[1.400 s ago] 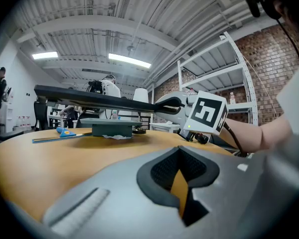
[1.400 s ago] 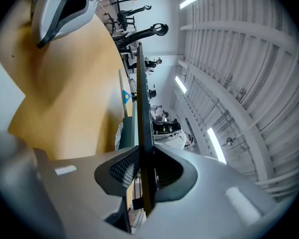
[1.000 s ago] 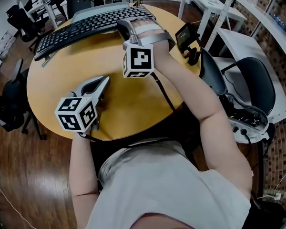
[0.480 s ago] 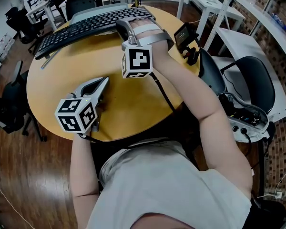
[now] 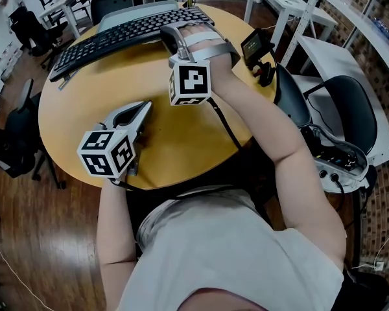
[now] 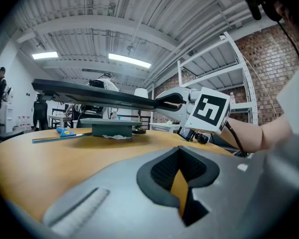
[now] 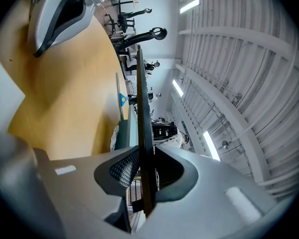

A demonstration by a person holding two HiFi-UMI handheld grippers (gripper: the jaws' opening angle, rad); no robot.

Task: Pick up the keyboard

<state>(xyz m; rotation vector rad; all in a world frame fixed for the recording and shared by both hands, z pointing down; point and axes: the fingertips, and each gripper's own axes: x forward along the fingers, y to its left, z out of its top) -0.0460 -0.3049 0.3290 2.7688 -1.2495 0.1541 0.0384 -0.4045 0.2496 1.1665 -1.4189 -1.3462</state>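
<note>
The black keyboard (image 5: 117, 36) hangs level above the far part of the round wooden table (image 5: 181, 131). My right gripper (image 5: 173, 37) is shut on its near edge, toward its right end. In the right gripper view the keyboard's thin edge (image 7: 143, 113) runs straight out from between the pads of the right gripper (image 7: 144, 176). From the left gripper view the keyboard (image 6: 99, 96) shows clear of the tabletop, with the right gripper (image 6: 162, 101) at its end. My left gripper (image 5: 144, 109) rests on the table near the front, shut and holding nothing (image 6: 182, 183).
A flat grey box (image 5: 126, 13) lies on the table under the keyboard. A small black device with a screen (image 5: 254, 44) sits at the table's right edge. A black office chair (image 5: 353, 109) and white desks stand to the right.
</note>
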